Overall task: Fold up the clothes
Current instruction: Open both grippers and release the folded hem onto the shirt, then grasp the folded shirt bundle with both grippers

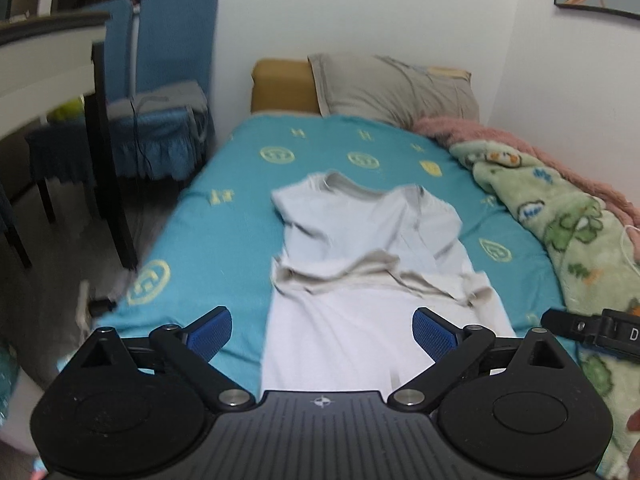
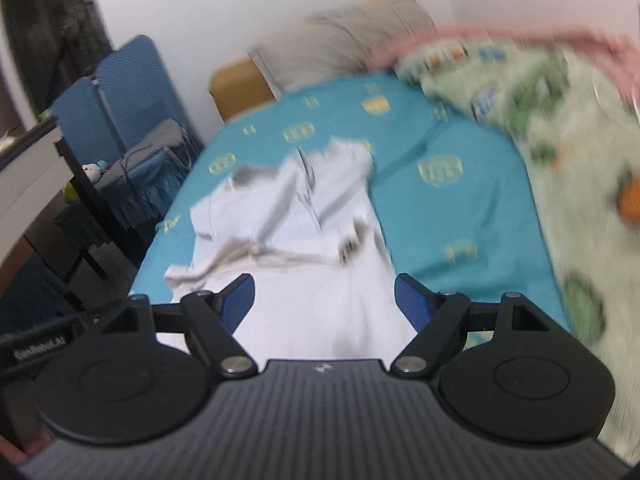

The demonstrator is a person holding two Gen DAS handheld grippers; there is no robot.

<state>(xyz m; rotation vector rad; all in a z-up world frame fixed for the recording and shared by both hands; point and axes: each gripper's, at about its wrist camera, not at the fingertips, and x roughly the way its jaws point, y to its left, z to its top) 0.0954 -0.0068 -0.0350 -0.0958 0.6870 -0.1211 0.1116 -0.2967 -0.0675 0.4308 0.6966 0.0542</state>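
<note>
My left claw (image 1: 322,334): fingers spread wide, nothing between the blue pads (image 1: 210,334), held above the near end of the shirt (image 1: 372,276).

My right claw (image 2: 325,304): likewise spread, pads (image 2: 412,306) empty, over the same near end; this view is blurred.

Shirt: white, lying lengthwise ahead of both claws on the sheet (image 1: 224,216), collar at the far end. Both sleeves are folded in across the chest, their beige cuffs meeting in a rumpled band just beyond my pads. The lower part runs flat toward me and under my claws.

Sheet: teal with yellow emblems, covering the bed.

Blanket (image 1: 560,224): green, cartoon print, bunched along the right of my left claw, pink edge behind it.

Pillow (image 1: 396,88): grey, far ahead at the wall.

Chair (image 1: 168,92): blue, far left, beside the bed.
</note>
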